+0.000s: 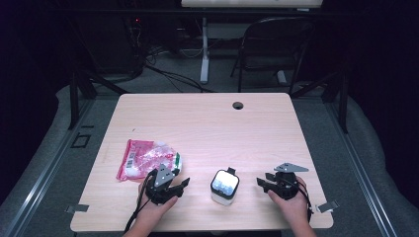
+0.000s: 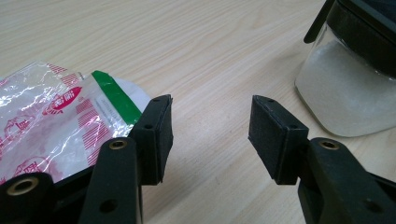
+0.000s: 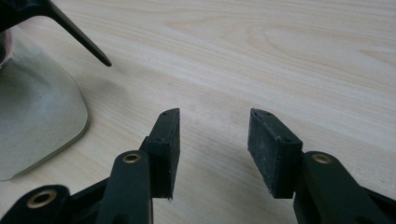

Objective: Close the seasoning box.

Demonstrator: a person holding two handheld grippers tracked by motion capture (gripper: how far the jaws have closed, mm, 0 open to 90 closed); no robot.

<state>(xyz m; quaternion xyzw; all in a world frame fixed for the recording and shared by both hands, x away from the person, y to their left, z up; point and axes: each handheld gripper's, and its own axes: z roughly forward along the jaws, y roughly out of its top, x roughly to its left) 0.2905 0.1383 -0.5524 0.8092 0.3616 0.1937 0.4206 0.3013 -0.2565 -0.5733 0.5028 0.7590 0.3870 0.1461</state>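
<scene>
- The crinkly red and white bag point(image 1: 147, 159) lies on the table point(image 1: 207, 123), in the lower left of the high view.
- The left claw point(image 1: 180, 184) sits just below and right of the bag. Its jaws are spread, with nothing between them.
- The jar point(image 1: 225, 186) with the black lid stands in the lower middle, between the two claws, touching neither.
- The right claw point(image 1: 262, 182) rests at the lower right, jaws spread wide and empty, pointing toward the jar.
- I think this is the start: nothing is grabbed yet. Next, a claw must reach in and pinch the jar or the bag.
</scene>
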